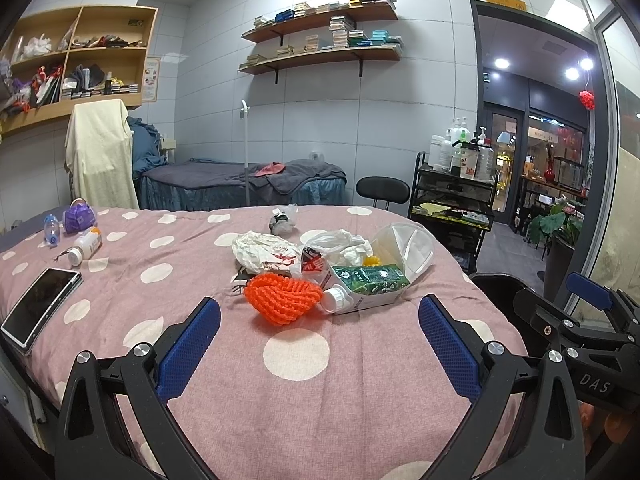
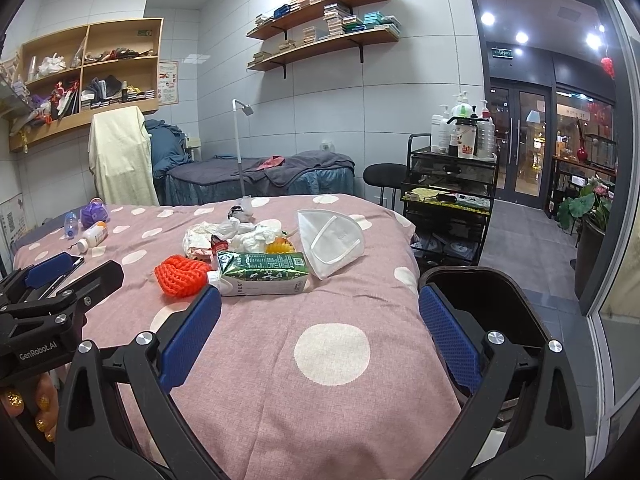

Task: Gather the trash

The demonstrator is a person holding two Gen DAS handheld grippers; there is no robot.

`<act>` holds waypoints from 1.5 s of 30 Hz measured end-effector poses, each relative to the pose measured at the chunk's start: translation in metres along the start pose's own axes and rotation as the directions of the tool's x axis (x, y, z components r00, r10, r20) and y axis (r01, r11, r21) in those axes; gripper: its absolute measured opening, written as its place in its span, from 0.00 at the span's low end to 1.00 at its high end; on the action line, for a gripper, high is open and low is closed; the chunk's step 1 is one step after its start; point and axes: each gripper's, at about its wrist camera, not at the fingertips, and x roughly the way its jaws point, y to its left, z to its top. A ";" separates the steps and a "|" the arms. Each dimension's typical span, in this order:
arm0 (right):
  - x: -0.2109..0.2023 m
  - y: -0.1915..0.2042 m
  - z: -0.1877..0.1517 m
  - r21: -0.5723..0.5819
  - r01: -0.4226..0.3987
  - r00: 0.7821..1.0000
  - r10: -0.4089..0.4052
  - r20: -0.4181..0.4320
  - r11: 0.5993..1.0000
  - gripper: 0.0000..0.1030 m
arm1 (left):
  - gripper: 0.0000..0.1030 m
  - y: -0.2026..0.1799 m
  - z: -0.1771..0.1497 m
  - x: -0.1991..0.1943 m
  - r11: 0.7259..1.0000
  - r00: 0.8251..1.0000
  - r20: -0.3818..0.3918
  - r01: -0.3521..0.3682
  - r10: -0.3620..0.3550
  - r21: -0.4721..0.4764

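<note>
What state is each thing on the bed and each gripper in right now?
Left gripper: open, empty.
Right gripper: open, empty.
Milk carton: lying on its side, capped.
Face mask: folded.
Orange knit piece: crumpled.
White bottle: lying down, capped.
Phone: screen dark.

"DAS" marks the right hand-held gripper (image 1: 592,300); "GenRobot.AI" the left hand-held gripper (image 2: 56,276).

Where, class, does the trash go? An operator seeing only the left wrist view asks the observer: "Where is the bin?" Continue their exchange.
Observer: A black bin stands open at the bed's right edge, beside the right gripper's right finger.
Operator: Is the pale thing behind the green carton a container?
Observer: No, it is a white face mask, lying just right of the carton.
</note>
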 end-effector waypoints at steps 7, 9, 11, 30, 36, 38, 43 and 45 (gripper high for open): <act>0.000 -0.001 0.001 0.006 -0.005 1.000 0.005 -0.002 1.000 0.95 | 0.94 0.004 0.003 -0.001 1.000 1.000 -0.008 -0.015 0.015 -0.016; 0.000 -0.001 0.001 0.006 -0.002 1.000 0.002 -0.003 1.000 0.95 | 0.94 0.005 0.003 0.002 1.000 1.000 -0.021 -0.012 0.011 -0.027; 0.000 -0.002 0.000 0.009 -0.001 1.000 0.001 -0.006 1.000 0.95 | 0.94 0.007 0.003 0.004 0.999 0.999 -0.035 -0.005 0.004 -0.037; 0.029 0.009 0.002 -0.083 -0.037 0.996 0.029 -0.085 0.996 0.95 | 0.94 0.016 -0.003 0.022 1.000 0.993 -0.115 -0.028 0.027 -0.013; 0.065 0.016 0.010 -0.175 -0.135 0.975 0.100 -0.199 0.975 0.95 | 0.94 0.030 -0.011 0.048 1.000 0.970 -0.245 0.003 -0.007 -0.014; 0.080 0.022 0.012 -0.220 -0.175 0.964 0.122 -0.236 0.960 0.95 | 0.94 0.035 -0.013 0.055 1.000 0.964 -0.265 0.006 -0.006 0.001; 0.112 0.036 0.016 -0.277 -0.276 0.928 0.180 -0.326 0.920 0.95 | 0.94 0.043 -0.008 0.075 0.998 0.952 -0.305 0.051 -0.037 0.037; 0.123 0.036 0.020 -0.274 -0.280 0.926 0.184 -0.330 0.920 0.95 | 0.94 0.048 -0.004 0.084 0.997 0.945 -0.321 0.077 -0.064 0.029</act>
